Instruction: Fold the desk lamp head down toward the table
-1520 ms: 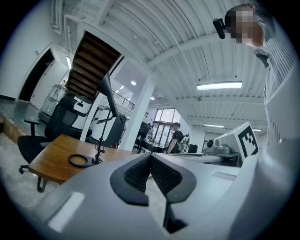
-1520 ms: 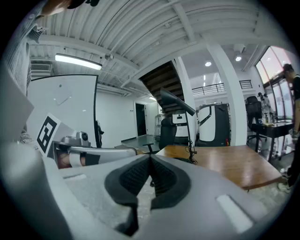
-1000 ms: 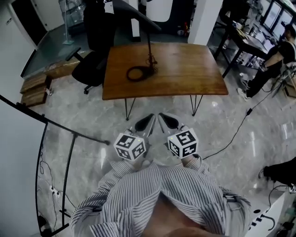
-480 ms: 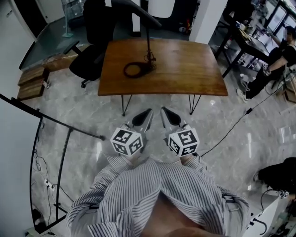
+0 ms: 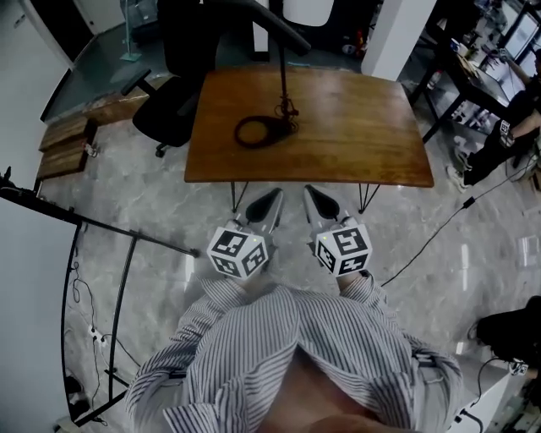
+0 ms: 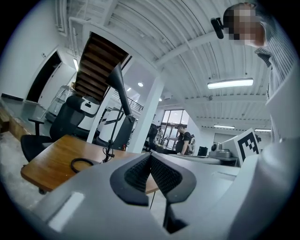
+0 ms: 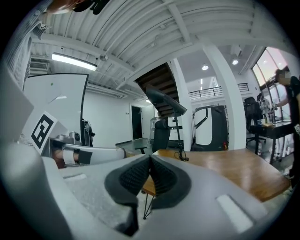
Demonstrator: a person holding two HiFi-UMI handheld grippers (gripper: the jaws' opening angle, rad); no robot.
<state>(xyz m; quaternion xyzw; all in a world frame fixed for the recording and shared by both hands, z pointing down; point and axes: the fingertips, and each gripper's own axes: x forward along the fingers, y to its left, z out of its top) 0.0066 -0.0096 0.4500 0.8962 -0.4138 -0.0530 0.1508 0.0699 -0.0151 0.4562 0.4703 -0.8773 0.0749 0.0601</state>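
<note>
A black desk lamp (image 5: 282, 76) stands upright near the middle of the wooden table (image 5: 372, 135), its long head (image 5: 270, 21) raised and angled out to the left. In the left gripper view the lamp (image 6: 121, 101) rises beyond the table (image 6: 51, 159); in the right gripper view the lamp (image 7: 174, 122) stands on the table's (image 7: 225, 166) far left. My left gripper (image 5: 267, 205) and right gripper (image 5: 316, 201) hang side by side just short of the table's near edge, both shut with nothing between the jaws.
A coiled black cable (image 5: 258, 131) lies on the table by the lamp's foot. A black office chair (image 5: 173, 101) stands at the table's left. A black stand (image 5: 93, 245) crosses the floor at left. A person (image 5: 507, 127) sits at desks far right; a cord (image 5: 431, 245) trails across the floor.
Both grippers have come forward toward the table together, and the table's near edge now lies just ahead of their tips. The lamp has not moved.
</note>
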